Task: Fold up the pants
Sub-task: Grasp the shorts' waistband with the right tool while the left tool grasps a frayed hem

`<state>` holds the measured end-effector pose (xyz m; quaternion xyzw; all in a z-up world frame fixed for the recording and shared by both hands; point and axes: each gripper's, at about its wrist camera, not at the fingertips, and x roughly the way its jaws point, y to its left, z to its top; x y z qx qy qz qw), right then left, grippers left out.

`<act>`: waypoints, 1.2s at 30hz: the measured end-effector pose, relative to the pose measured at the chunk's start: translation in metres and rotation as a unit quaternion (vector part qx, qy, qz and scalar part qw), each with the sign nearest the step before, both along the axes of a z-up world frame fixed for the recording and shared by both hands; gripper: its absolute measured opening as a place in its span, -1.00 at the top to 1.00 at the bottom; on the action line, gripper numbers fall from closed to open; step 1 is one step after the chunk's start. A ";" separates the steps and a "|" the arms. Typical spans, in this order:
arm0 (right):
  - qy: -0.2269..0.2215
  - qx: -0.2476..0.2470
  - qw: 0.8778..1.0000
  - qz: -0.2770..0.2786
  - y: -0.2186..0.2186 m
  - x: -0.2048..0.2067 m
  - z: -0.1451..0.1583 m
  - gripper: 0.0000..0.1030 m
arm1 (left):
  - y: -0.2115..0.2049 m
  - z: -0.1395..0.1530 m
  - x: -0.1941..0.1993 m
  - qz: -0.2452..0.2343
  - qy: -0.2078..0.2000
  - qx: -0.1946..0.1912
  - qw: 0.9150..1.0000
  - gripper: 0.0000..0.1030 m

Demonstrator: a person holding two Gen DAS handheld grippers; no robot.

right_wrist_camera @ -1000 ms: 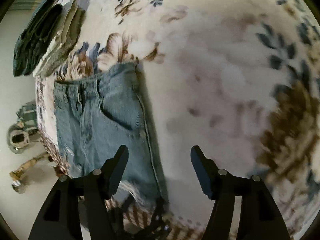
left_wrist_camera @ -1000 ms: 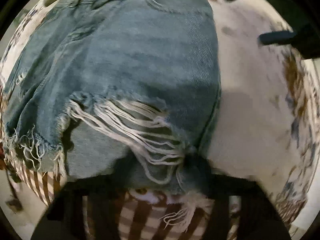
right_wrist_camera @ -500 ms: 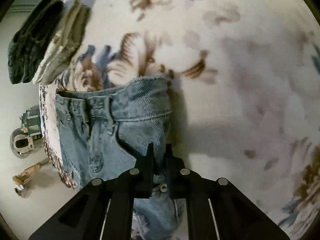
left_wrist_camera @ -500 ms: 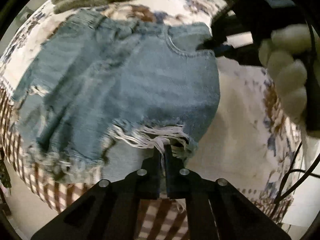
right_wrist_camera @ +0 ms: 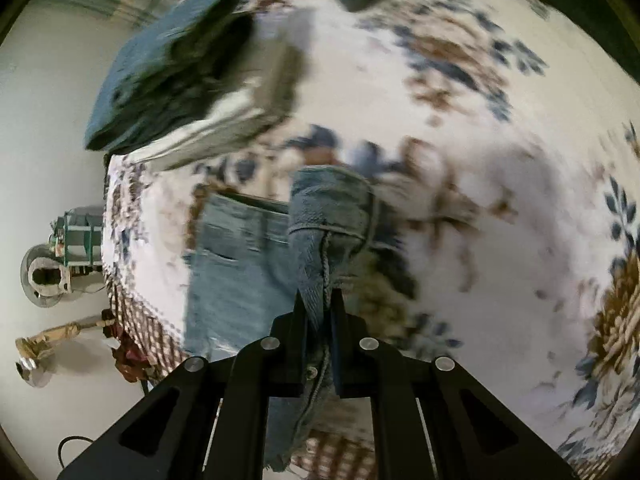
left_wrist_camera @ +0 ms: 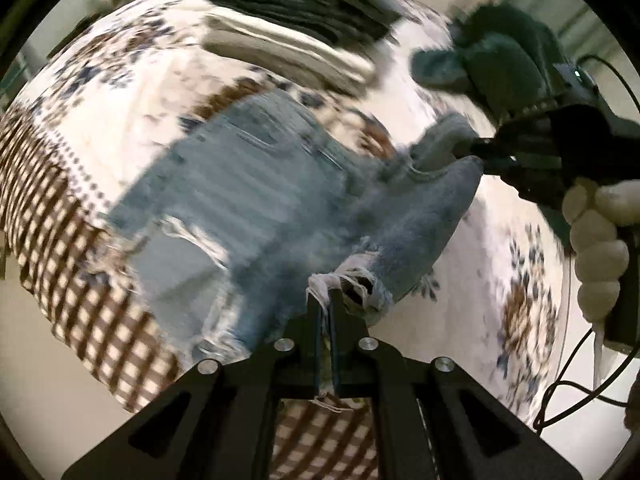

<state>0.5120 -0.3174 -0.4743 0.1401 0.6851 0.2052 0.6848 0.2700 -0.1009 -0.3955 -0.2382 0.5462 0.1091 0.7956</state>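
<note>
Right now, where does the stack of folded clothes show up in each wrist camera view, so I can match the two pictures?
Left wrist view: the stack of folded clothes lies along the top centre, beyond the denim shorts.
Right wrist view: the same stack sits upper left, at the edge of the floral bedspread.
Shared landmark: the denim shorts, lying just in front of the stack in both views.
</note>
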 end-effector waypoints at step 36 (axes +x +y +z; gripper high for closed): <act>0.024 -0.157 0.968 0.196 0.268 -0.023 -0.057 -0.41 | 0.144 -0.130 0.010 0.053 0.096 -0.082 0.991 -0.11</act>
